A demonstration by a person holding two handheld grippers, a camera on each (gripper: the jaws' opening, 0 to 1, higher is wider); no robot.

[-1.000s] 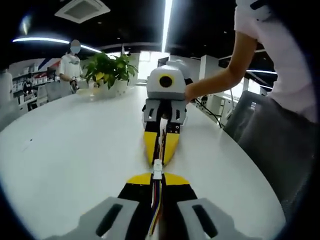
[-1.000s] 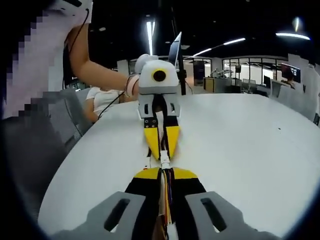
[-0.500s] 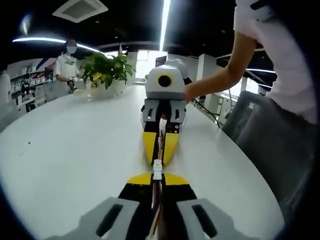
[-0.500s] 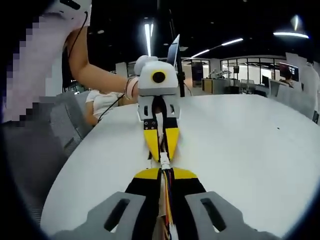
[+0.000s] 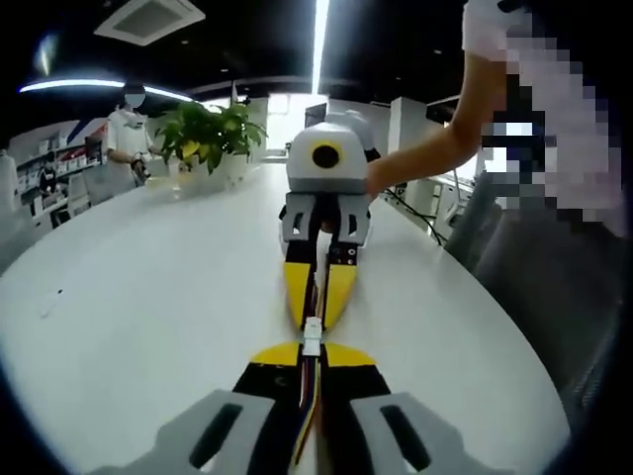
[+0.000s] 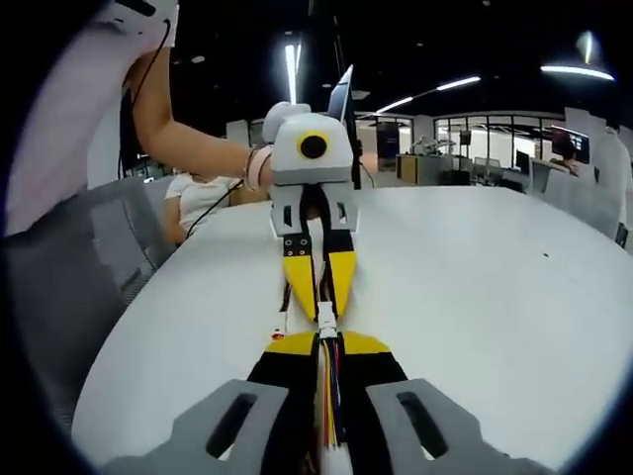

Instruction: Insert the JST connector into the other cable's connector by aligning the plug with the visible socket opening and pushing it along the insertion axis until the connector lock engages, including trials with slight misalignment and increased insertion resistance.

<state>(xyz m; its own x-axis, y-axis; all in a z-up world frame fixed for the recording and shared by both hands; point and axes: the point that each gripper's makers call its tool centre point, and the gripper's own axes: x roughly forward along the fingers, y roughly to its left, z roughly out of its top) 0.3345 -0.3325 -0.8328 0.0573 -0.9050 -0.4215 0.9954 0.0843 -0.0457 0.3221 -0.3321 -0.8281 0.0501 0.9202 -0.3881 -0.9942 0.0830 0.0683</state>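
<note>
1. In the left gripper view, far left, a person point(image 5: 127, 134) stands past the white table point(image 5: 148, 287), and a potted plant point(image 5: 210, 134) sits on the table's far edge beside them.
2. At the middle of that view the left gripper point(image 5: 310, 358) rises from the bottom, its yellow-tipped jaws pressed together on a bundle of coloured wires point(image 5: 309, 401) that runs back between them.
3. A small white JST connector point(image 5: 312, 334) sits right at those jaw tips, just above the table surface.
4. Facing it tip to tip is the right gripper point(image 5: 316, 307), its yellow jaws closed narrow on its own cable; the white connector lies between the two sets of tips and looks joined into one piece, though whether the lock is engaged cannot be told.
5. To the right, a hand point(image 5: 381, 178) grasps the back of the right gripper, and a grey chair point(image 5: 524, 277) stands by the table's edge.
6. In the right gripper view, at the left, another grey chair point(image 6: 69, 287) stands beside the table point(image 6: 495, 287), and a hand point(image 6: 259, 166) holds the back of the left gripper point(image 6: 316, 302).
7. At the middle, the right gripper point(image 6: 326, 348) clamps its coloured wires point(image 6: 329, 396), with the white connector point(image 6: 324, 320) at its tips touching the left gripper's yellow jaws.
8. At the right the table top stretches away toward office desks.
</note>
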